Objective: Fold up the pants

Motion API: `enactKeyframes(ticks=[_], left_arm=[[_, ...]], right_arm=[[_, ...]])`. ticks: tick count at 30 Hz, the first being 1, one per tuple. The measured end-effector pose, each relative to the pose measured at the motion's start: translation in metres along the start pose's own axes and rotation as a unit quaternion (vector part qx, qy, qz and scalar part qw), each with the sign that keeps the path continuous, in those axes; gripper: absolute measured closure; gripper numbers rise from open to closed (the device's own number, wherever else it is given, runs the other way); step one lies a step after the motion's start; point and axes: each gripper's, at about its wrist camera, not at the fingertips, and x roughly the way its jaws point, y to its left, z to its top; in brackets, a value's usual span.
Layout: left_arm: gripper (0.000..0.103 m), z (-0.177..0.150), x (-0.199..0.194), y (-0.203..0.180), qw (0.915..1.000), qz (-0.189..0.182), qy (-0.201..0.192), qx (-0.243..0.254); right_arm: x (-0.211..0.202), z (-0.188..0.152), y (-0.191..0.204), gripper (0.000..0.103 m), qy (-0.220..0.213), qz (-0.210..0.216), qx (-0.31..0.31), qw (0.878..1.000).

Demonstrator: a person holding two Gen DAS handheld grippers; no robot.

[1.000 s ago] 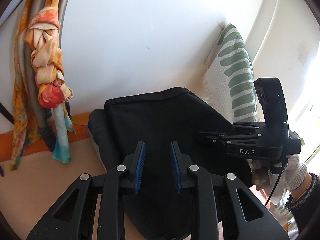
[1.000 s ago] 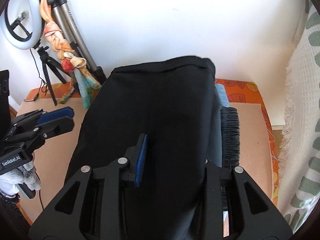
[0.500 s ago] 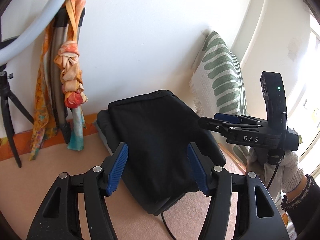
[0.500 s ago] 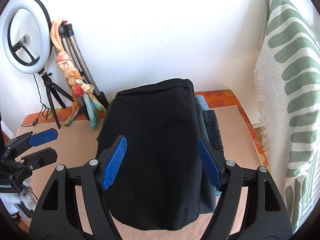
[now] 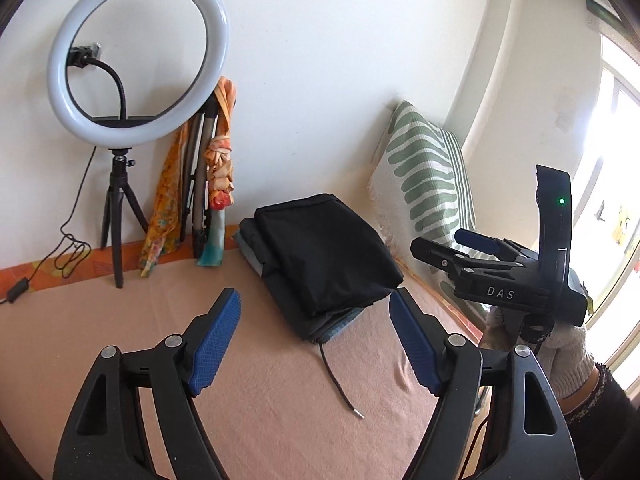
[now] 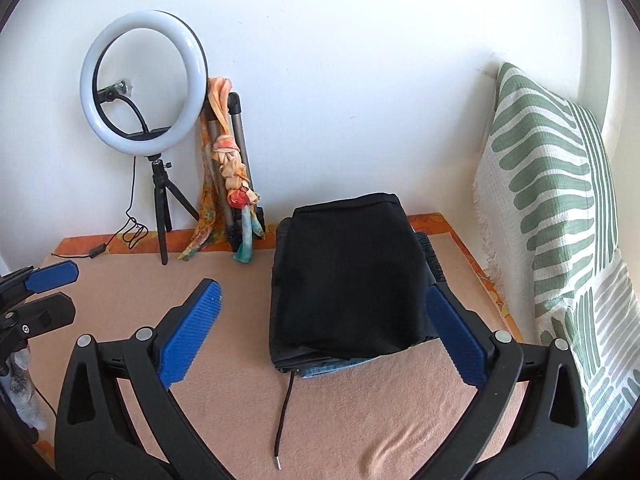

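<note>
Both grippers backed off, folded pants left on the stack.

A second ago the left gripper point(image 5: 314, 340) and right gripper point(image 6: 320, 336) sat low over the black pants point(image 6: 348, 280), jaws narrow; now both jaws are opening, spread wide, nothing between them. The pants lie folded at frame centre atop other folded clothes point(image 6: 320, 364) on the peach blanket point(image 6: 360, 432), a drawstring point(image 6: 282, 420) trailing toward the bottom. The ring light point(image 5: 136, 60) now shows upper left.
</note>
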Motion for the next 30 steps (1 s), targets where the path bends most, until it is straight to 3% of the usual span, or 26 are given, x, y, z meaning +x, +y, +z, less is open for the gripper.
enactKeyframes(ticks=[5, 10, 21, 25, 30], left_arm=[[0.021, -0.027, -0.045, -0.017, 0.9989, 0.031, -0.010, 0.033], [0.020, -0.057, -0.070, -0.023, 0.9990, 0.032, -0.014, 0.028], [0.020, -0.107, -0.087, -0.032, 0.9962, 0.078, -0.017, 0.037], [0.020, -0.115, -0.091, -0.033, 0.9938, 0.098, -0.020, 0.049], [0.018, -0.124, -0.091, -0.023, 0.9932, 0.110, -0.027, 0.028]], right_arm=[[-0.038, -0.027, 0.026, 0.000, -0.009, 0.000, 0.009, 1.000], [-0.067, -0.061, 0.042, 0.000, -0.023, -0.005, 0.030, 0.999], [-0.093, -0.125, 0.068, 0.000, -0.020, 0.001, 0.025, 0.999], [-0.093, -0.137, 0.069, 0.000, -0.021, -0.004, 0.031, 0.999], [-0.089, -0.143, 0.068, 0.000, -0.022, -0.007, 0.037, 0.999]])
